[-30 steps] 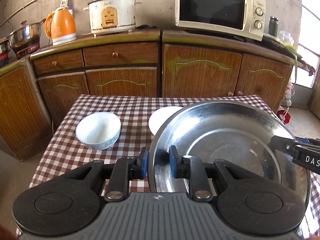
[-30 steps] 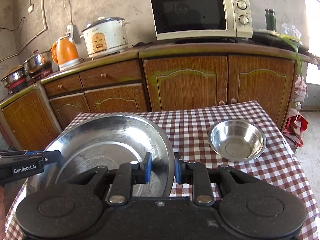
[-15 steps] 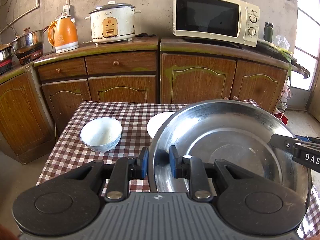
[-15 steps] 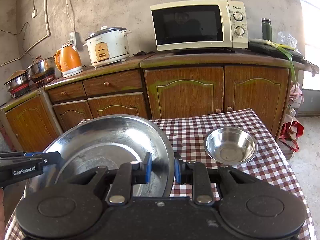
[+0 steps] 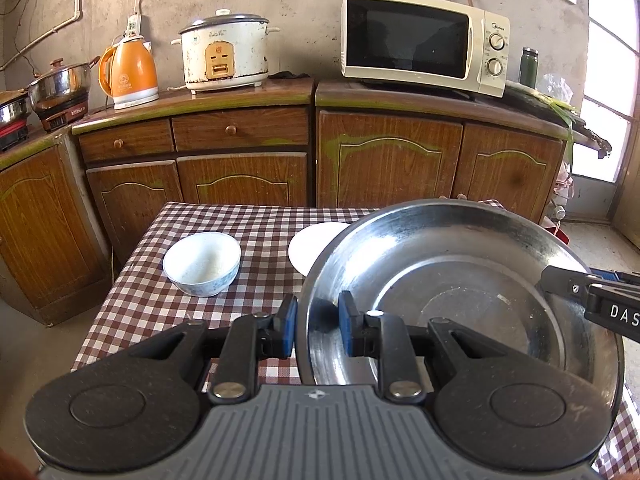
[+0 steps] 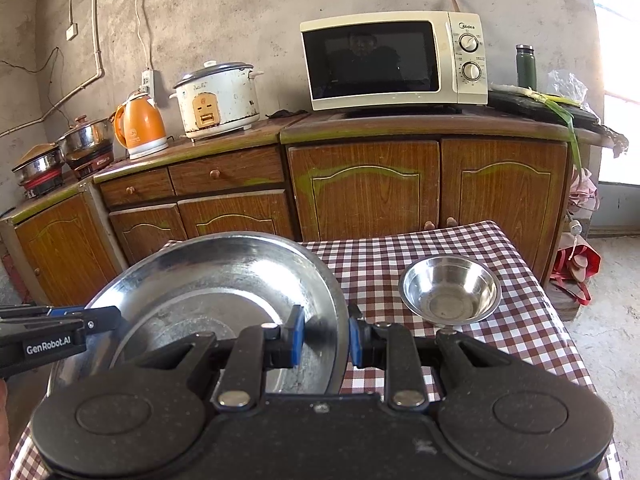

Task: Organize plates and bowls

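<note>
Both grippers, left gripper and right gripper, jaws clamped on the steel pan's rim, have lifted it higher off the tabletop, ready for moving.

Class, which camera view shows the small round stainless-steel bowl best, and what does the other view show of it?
The right wrist view: the small round stainless-steel bowl stands whole and empty on the checked tablecloth. The left wrist view shows nothing of it.
</note>
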Action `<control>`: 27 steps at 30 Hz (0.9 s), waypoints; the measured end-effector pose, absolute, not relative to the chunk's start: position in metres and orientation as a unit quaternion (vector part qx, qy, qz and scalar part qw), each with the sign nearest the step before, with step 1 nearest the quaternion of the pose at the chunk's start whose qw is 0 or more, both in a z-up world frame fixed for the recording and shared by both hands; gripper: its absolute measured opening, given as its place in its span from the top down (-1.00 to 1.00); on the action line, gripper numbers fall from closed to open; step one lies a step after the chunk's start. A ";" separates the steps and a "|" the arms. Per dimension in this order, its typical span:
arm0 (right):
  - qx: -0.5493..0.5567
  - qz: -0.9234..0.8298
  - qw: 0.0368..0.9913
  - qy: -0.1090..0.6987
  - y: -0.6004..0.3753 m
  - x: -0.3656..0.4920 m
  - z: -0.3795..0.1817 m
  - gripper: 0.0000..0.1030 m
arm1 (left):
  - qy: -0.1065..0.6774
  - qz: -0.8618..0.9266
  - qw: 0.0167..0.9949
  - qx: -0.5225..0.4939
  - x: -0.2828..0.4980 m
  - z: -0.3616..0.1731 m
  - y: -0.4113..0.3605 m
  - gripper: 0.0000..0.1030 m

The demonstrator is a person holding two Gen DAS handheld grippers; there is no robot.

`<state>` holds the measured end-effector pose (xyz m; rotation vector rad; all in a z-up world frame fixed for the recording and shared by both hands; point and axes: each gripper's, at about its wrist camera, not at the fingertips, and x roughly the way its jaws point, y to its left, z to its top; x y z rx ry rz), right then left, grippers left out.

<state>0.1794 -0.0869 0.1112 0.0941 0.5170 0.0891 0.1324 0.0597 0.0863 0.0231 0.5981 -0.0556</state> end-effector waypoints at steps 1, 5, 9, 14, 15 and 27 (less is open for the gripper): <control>0.047 0.044 0.965 0.255 -0.088 0.178 0.111 0.44 | 0.294 -0.028 0.955 0.012 0.131 0.086 0.059 0.56; 0.047 0.044 0.965 0.254 -0.090 0.172 0.111 0.44 | 0.293 -0.028 0.956 0.012 0.126 0.086 0.057 0.56; 0.046 0.044 0.965 0.253 -0.093 0.165 0.112 0.44 | 0.294 -0.031 0.955 0.013 0.121 0.085 0.054 0.56; 0.048 0.043 0.965 0.255 -0.097 0.158 0.110 0.45 | 0.296 -0.033 0.955 0.015 0.116 0.083 0.051 0.56; 0.049 0.043 0.965 0.255 -0.098 0.157 0.109 0.45 | 0.296 -0.034 0.954 0.015 0.116 0.083 0.051 0.56; 0.051 0.040 0.965 0.255 -0.105 0.148 0.108 0.45 | 0.297 -0.037 0.954 0.017 0.107 0.082 0.046 0.56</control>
